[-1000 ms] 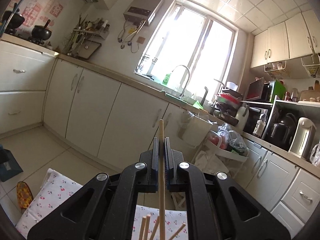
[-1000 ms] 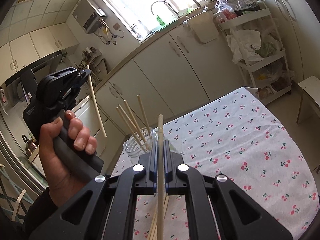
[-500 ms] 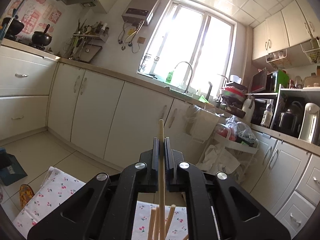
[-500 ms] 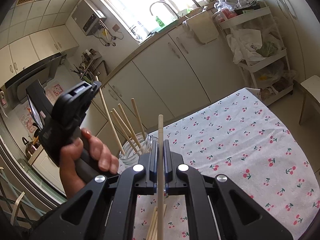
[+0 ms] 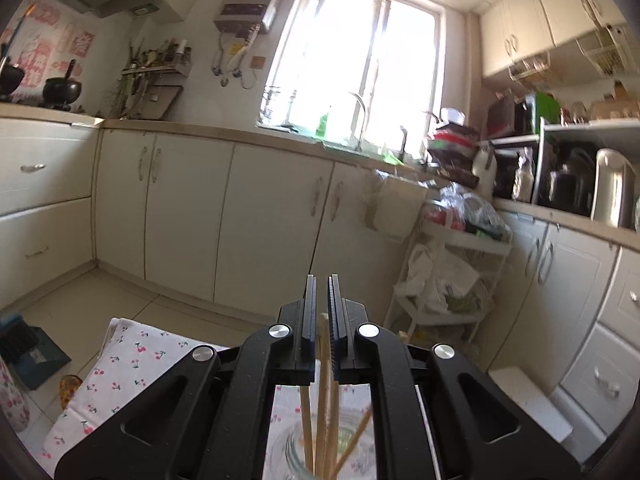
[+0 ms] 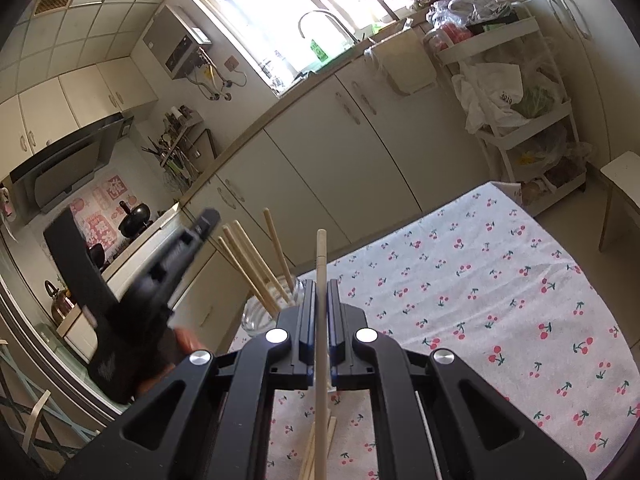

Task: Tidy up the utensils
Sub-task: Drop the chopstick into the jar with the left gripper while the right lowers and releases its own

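A glass jar stands on the cherry-print tablecloth with several wooden chopsticks leaning in it. My left gripper hovers just above the jar; its jaws are slightly apart and a chopstick hangs loose between them, its lower end in the jar. The left gripper also shows blurred at the left of the right wrist view. My right gripper is shut on one upright chopstick, held near the jar. More chopsticks lie on the cloth below it.
Cream kitchen cabinets and a counter with a sink run behind the table. A white rolling cart with bags stands at the right. A white stool sits by the table's right edge.
My left gripper has swung down over the jar and opened a little; its chopstick has slid down into the jar. The right gripper has stayed put with its chopstick.
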Tool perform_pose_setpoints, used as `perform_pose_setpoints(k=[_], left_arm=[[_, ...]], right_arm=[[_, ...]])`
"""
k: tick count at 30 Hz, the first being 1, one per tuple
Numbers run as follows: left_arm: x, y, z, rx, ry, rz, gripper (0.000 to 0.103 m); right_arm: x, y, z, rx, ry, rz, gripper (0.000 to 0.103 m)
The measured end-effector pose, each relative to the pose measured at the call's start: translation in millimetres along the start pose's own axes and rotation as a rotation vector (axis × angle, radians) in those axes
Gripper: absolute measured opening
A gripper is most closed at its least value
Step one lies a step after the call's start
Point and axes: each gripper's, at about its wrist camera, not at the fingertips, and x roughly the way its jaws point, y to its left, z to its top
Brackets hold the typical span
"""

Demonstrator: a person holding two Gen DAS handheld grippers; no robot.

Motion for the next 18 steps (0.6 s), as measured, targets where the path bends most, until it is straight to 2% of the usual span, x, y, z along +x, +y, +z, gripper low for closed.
perform_pose_setpoints(k=[2, 3, 4, 6, 7, 9, 12, 16, 18], left_arm=[[-2.5, -2.9, -2.3, 0.028, 0.029, -0.006, 0.014], [-4.9, -2.3, -3.5, 0.034, 0.051, -0.004, 0.026], [-6.9, -1.5, -4.0, 0.037, 0.066, -0.001, 0.034], [-16.9, 2.1, -5.2, 0.047, 0.082, 0.036, 0.057], [-20.2, 4.0, -5.0, 0.052, 0.088, 0.047, 0.060], [-29.7, 9.1, -8.3, 0.078, 0.130, 0.112, 0.075], [-32.4, 16.6, -17.4, 0.116, 0.235, 0.177, 0.083], [-27.1, 40.6, -37.8, 0.106, 0.416, 0.218, 0.085], [-26.4, 51.5, -46.6, 0.084, 0.459, 0.235, 0.085]], right_arm=[[-1.8, 2.6, 2.1, 0.002, -0.009, 0.004, 0.006], [-3.0, 4.5, 3.0, 0.001, -0.017, 0.006, 0.006], [-3.7, 6.3, 4.5, 0.001, -0.024, 0.009, 0.006], [-4.1, 11.4, 9.6, -0.001, -0.045, 0.016, 0.006], [-4.2, 14.5, 13.1, -0.005, -0.063, 0.021, 0.006], [-4.5, 23.4, 21.3, -0.017, -0.115, 0.034, 0.006], [-0.5, 37.4, 34.5, -0.028, -0.203, 0.050, 0.006], [17.5, 52.7, 50.1, -0.026, -0.285, 0.050, 0.006], [26.3, 57.3, 56.8, -0.023, -0.322, 0.044, 0.006]])
